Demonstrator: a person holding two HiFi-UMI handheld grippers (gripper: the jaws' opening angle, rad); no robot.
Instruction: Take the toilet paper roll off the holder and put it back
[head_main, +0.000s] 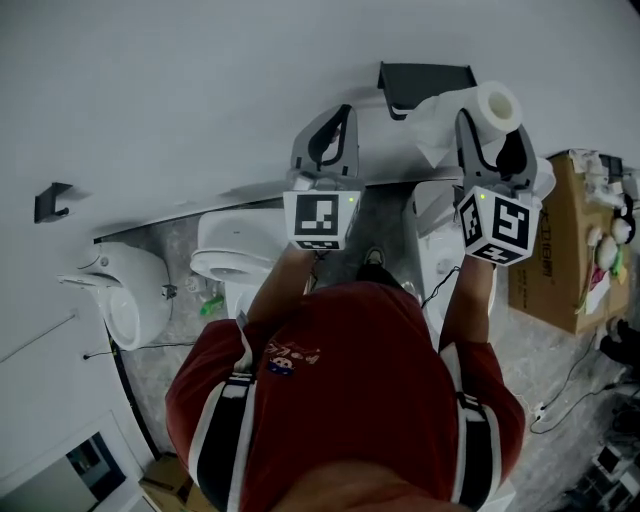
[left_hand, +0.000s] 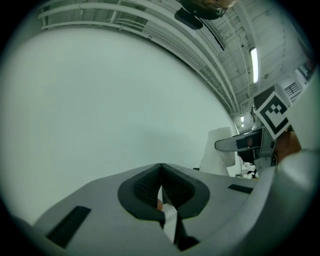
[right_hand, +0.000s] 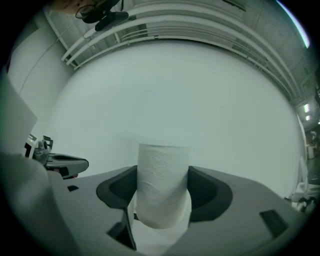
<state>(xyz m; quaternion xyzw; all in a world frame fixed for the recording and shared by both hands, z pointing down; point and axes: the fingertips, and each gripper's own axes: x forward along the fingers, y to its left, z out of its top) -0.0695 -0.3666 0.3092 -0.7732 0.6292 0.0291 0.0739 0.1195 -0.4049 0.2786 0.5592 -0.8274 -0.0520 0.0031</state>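
Observation:
A white toilet paper roll (head_main: 497, 104) sits crosswise between the fingers of my right gripper (head_main: 493, 127), which is shut on it just right of the dark wall holder (head_main: 425, 78). A loose tail of paper (head_main: 433, 125) hangs below the holder. In the right gripper view the roll (right_hand: 163, 165) stands upright, and the pads of the right gripper (right_hand: 163, 176) press on both its sides. My left gripper (head_main: 338, 120) is raised toward the wall left of the holder, shut and empty. Its tips meet in the left gripper view (left_hand: 161, 172), where the roll (left_hand: 219, 149) shows at the right.
The white wall fills both gripper views. Below stand a toilet (head_main: 235, 250) and a white fixture (head_main: 125, 290) at the left. A cardboard box (head_main: 562, 245) stands at the right, with cables on the floor near it. A small black hook (head_main: 50, 200) sticks out of the wall.

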